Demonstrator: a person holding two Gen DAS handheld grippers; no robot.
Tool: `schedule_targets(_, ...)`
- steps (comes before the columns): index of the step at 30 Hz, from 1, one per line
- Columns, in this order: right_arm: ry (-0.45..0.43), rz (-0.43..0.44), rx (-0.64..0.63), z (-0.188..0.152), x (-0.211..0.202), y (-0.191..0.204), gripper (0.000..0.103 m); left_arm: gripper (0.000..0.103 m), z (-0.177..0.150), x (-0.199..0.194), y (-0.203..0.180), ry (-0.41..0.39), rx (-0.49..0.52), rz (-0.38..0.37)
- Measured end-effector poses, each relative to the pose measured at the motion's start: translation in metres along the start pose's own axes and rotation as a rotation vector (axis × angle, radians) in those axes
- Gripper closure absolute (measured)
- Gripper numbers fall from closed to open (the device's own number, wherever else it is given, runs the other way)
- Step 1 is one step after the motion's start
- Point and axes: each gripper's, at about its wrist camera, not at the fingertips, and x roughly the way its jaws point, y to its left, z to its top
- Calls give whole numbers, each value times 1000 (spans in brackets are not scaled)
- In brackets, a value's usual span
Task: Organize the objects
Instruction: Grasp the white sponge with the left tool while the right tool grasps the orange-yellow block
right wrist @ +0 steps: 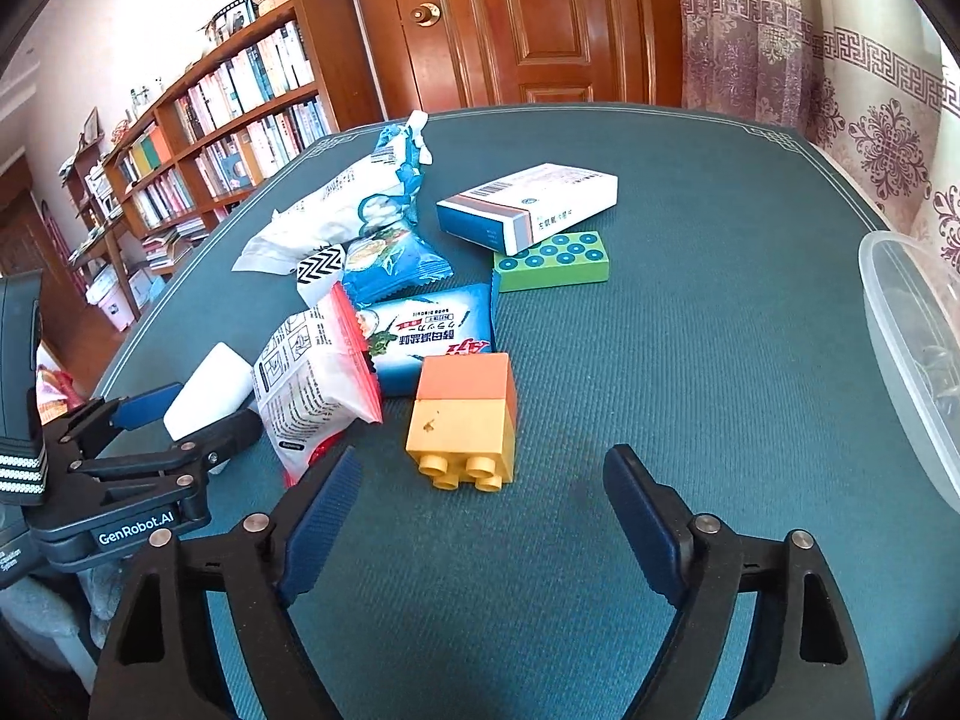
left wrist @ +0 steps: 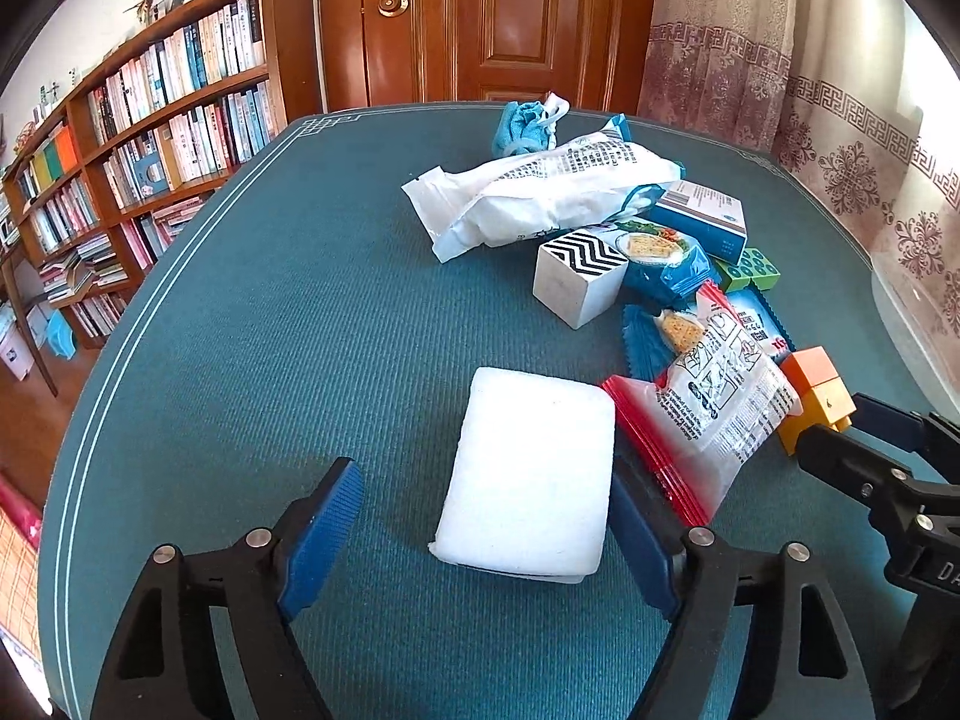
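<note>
Nothing sorted yet | your left gripper [left wrist: 486,495] jaws wide around white sponge [left wrist: 528,474], unclamped | your right gripper [right wrist: 483,483] open near orange-yellow block [right wrist: 465,417] | clear container [right wrist: 912,348] far right holds none of the pile

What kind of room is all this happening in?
Most likely a home study or living room: a tall wooden bookshelf crammed with books, a panelled wooden door, patterned curtains, and a table covered in teal cloth.

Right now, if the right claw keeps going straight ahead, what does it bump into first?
Probably the orange-and-yellow toy brick, lying just ahead between the open right claw fingers; depth is hard to judge.
</note>
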Motion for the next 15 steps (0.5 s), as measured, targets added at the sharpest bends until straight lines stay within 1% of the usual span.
schedule_targets(4, 16, 9, 17, 5, 9, 0, 41, 30, 0, -1, 1, -13, -6, -3)
schedule_targets(5, 13, 1, 14, 6, 10, 0, 42, 31, 0, -1, 1, -15, -8, -2)
schedule_targets(7, 12, -5, 8, 8, 12, 1, 53, 34, 0, -1, 1, -18, -10, -1)
schedule_targets(8, 11, -8, 6, 9, 12, 2, 54, 35, 0, -1, 2, -20, -11, -1)
schedule_targets(10, 9, -8, 0, 8, 12, 3, 64, 40, 0, -2, 2, -23, -12, -1)
schedule_targets(11, 9, -8, -2, 8, 12, 4, 67, 42, 0, -2, 2, -26, -12, -1)
schedule_targets(12, 8, -7, -4, 8, 12, 4, 67, 44, 0, -2, 2, -27, -11, 0)
schedule_targets(15, 5, -4, -6, 6, 9, 5, 68, 48, 0, -2, 1, -30, -9, -4)
